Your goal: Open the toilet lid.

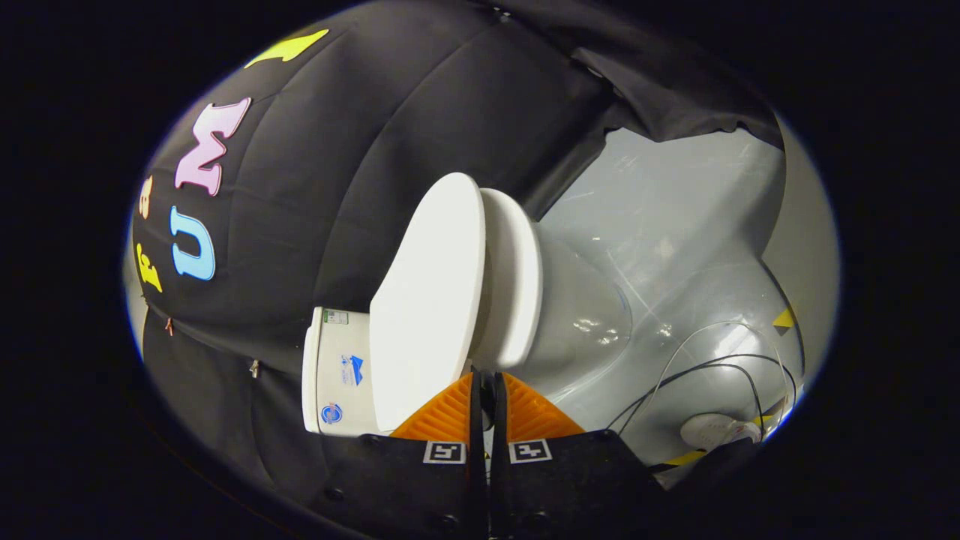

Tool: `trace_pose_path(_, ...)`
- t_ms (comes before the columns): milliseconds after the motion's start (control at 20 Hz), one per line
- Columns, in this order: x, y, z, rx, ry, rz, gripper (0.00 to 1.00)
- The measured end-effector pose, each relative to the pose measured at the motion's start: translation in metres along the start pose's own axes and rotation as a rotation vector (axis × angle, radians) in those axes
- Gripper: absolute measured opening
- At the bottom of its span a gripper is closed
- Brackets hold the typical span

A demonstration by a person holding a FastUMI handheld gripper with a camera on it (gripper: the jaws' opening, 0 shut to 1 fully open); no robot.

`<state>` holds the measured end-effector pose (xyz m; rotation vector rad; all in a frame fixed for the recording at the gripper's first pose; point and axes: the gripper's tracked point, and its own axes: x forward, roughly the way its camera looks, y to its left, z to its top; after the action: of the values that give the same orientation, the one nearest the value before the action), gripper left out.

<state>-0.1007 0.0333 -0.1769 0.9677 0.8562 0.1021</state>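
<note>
My claw [487, 382] has its two fingers drawn almost together, with only a thin slit between them, and I cannot see anything pinched in that slit. The whole scene sits rolled over on its side from where I look. Just beyond my fingertips is the toilet [577, 315], and its lid [431, 300] stands lifted off the seat [514, 281]; a narrow wedge of gap opens between the two, widest at the end near my fingers and closing toward the far end. The lower edge of the lid lies just ahead of my left finger, and I cannot tell whether it touches. Left of the lid is the cistern [337, 371], a white box with small stickers on its face, set against the black cloth wall [360, 150]. Right of the bowl spreads the grey floor [675, 217], where thin cables [720, 360] loop near a small white object [712, 429] with yellow and black tape marks close by.
</note>
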Motion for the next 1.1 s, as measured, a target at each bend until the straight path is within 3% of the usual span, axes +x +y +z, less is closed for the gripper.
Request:
trace_pose_path(550,-0.035,0.083,0.002,-0.082,-0.045,0.086,0.06)
trace_pose_path(900,-0.051,0.139,-0.001,-0.206,-0.08,0.083,0.05)
trace_pose_path(1100,-0.06,0.189,-0.01,-0.348,-0.116,0.078,0.07)
